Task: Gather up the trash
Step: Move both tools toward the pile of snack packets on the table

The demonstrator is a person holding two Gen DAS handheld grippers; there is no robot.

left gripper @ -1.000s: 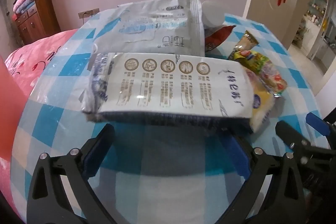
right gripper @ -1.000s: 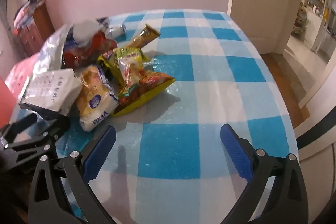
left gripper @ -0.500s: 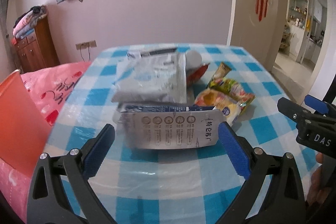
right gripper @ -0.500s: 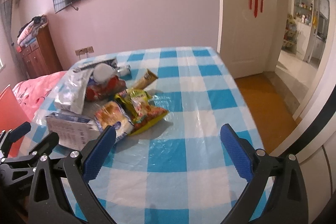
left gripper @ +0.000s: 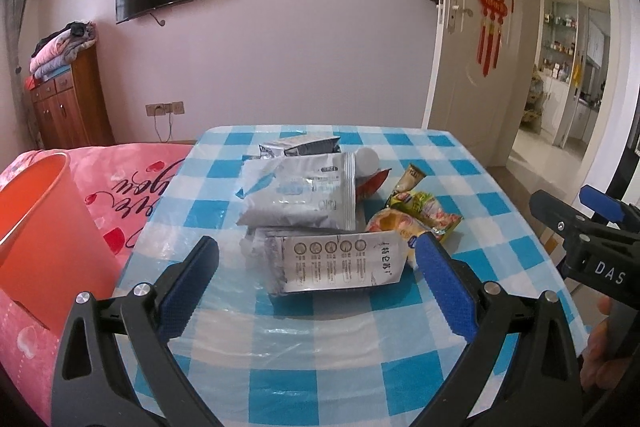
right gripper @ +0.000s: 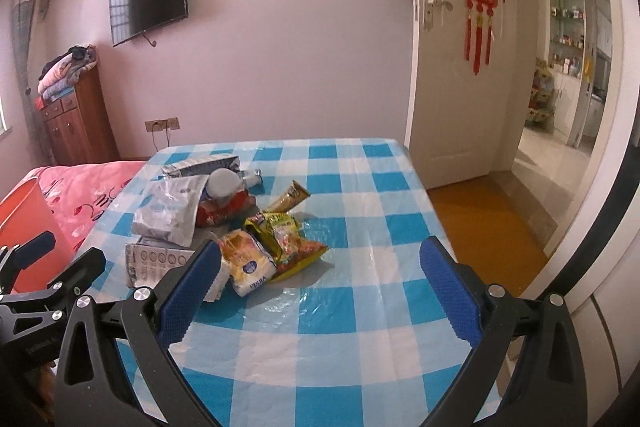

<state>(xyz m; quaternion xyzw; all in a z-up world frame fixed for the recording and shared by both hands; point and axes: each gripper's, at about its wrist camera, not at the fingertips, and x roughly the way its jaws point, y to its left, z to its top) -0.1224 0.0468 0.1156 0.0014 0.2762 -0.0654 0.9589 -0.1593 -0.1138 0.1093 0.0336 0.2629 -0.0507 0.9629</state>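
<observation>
Nothing is picked up yet; I judge this the start of the first reach. My left gripper (left gripper: 316, 279) hangs above the near part of the checked surface (left gripper: 344, 359), its fingers spread wide and holding nothing. My right gripper (right gripper: 320, 287) is just the same, fingers apart and empty, hanging over the bare right half of the cloth.

The trash lies in one heap toward the far left of the surface. Nearest my left gripper is a white packet (left gripper: 336, 263) printed with a row of round icons, lying flat. A big silver bag (left gripper: 300, 195) leans over it from behind. To the right sit a yellow bread wrapper (right gripper: 248, 263) and a green and red snack bag (right gripper: 288, 243), touching each other. The orange bin (left gripper: 44, 227) stands off the left edge, beside the pink bed.

Next, I think, the left gripper should drop to the white packet, straddle one edge, close, then swing left to the bin. The packet is thin and limp, so a low pinch is needed.
</observation>
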